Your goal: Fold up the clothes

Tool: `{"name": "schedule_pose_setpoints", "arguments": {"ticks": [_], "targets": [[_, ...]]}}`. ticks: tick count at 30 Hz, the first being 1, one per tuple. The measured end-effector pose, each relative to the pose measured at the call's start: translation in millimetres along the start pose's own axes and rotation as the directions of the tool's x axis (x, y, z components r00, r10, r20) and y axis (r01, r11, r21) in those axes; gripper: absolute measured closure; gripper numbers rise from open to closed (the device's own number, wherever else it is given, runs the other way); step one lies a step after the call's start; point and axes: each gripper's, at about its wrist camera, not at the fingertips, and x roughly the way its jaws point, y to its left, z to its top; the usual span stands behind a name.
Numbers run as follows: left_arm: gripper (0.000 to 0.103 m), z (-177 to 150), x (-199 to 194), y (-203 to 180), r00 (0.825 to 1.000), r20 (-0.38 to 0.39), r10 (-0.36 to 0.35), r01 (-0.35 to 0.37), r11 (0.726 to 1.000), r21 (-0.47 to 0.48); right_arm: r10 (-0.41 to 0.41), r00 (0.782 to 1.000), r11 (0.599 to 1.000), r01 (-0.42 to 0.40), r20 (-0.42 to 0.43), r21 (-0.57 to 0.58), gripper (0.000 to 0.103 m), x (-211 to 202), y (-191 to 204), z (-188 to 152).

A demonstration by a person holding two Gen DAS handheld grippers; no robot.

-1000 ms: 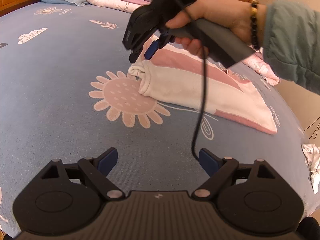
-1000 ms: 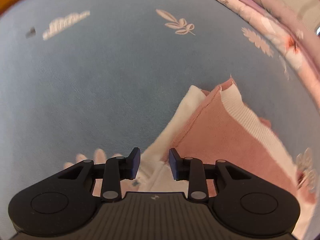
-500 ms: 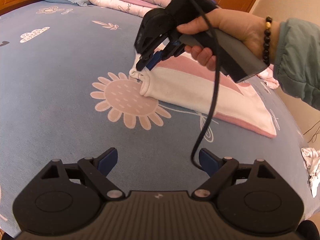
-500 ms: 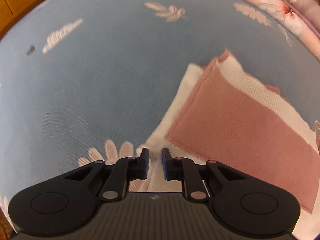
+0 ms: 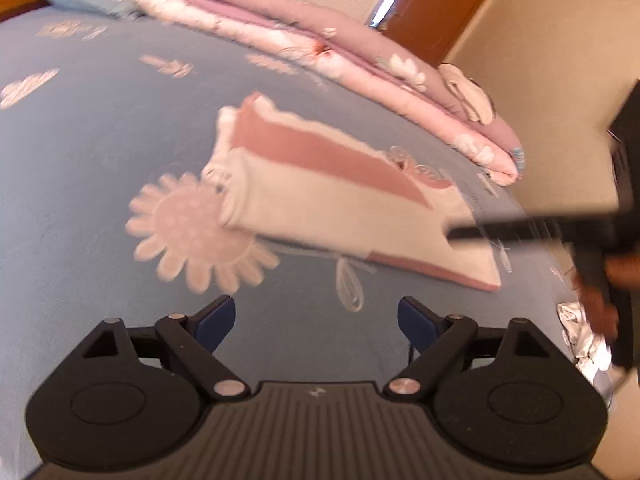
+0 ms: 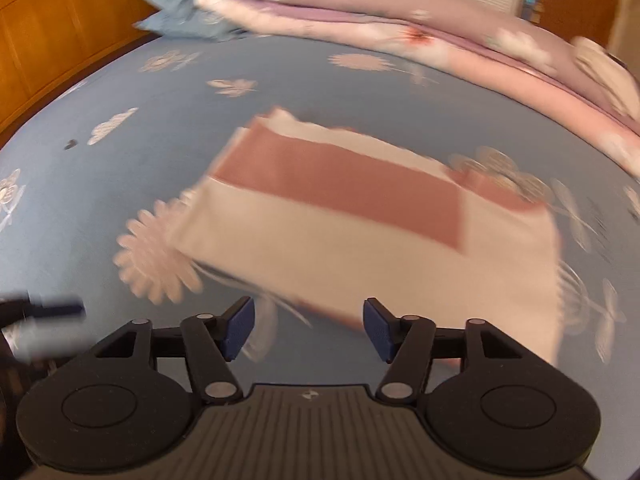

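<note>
A folded white and pink garment lies flat on the blue flowered bedsheet. It also shows in the right wrist view. My left gripper is open and empty, held above the sheet in front of the garment. My right gripper is open and empty, just short of the garment's near edge. In the left wrist view the right gripper is a dark blur at the right edge.
A folded pink and white floral quilt lies along the far side of the bed, with a blue pillow at its left. A wooden headboard stands at the left. Crumpled white cloth lies off the bed's right edge.
My right gripper has opened, let go of the garment's left end and pulled back to the right. The garment now lies flat. Both views are blurred by motion.
</note>
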Motion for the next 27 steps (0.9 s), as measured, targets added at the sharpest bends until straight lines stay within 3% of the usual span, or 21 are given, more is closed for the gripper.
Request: {"name": "schedule_pose_setpoints", "arguments": {"ticks": [3, 7, 10, 12, 14, 17, 20, 24, 27], "targets": [[0.015, 28.9, 12.0, -16.3, 0.999, 0.009, -0.032, 0.031, 0.995, 0.094, -0.035, 0.998, 0.998, 0.032, 0.052, 0.06, 0.031, -27.8, -38.4, -27.2], [0.018, 58.8, 58.2, -31.4, 0.999, 0.035, -0.002, -0.005, 0.978, 0.209, -0.085, 0.989, 0.987, 0.068, 0.118, 0.142, 0.03, -64.9, -89.6, -63.4], [0.035, 69.6, 103.8, -30.5, 0.999, -0.037, 0.009, 0.0, 0.975, 0.222, -0.117, 0.979, 0.976, 0.083, 0.167, 0.201, 0.031, -88.2, -126.9, -87.3], [0.049, 71.1, 130.4, -25.6, 0.996, -0.077, 0.05, -0.031, 0.974, 0.224, -0.076, 0.976, 0.977, 0.033, 0.202, 0.211, 0.051, -72.4, -142.0, -78.5], [0.056, 71.0, 150.3, -17.7, 0.988, -0.099, 0.115, -0.09, 0.97, 0.226, -0.043, 0.975, 0.977, -0.005, 0.217, 0.213, 0.058, -52.0, -154.8, -65.7], [0.057, 71.4, 166.6, 3.0, 0.98, -0.149, 0.134, -0.107, 0.979, 0.175, -0.051, 0.983, 0.983, 0.017, 0.178, 0.185, 0.06, -20.4, -167.8, -49.1], [0.057, 78.2, 167.8, 9.3, 0.976, -0.183, 0.117, -0.094, 0.987, 0.13, -0.059, 0.996, 0.974, 0.044, 0.063, 0.222, 0.059, 9.3, -181.3, -39.7], [0.057, 96.6, 161.3, -2.3, 0.958, -0.251, 0.14, -0.107, 0.984, 0.139, -0.073, 0.997, 0.952, 0.075, -0.018, 0.297, 0.061, -9.7, -181.7, -24.7], [0.055, 127.8, 143.3, -13.8, 0.944, -0.299, 0.137, -0.099, 0.985, 0.138, -0.079, 0.994, 0.931, 0.102, -0.079, 0.35, 0.061, -23.9, -181.9, -13.3]]}}
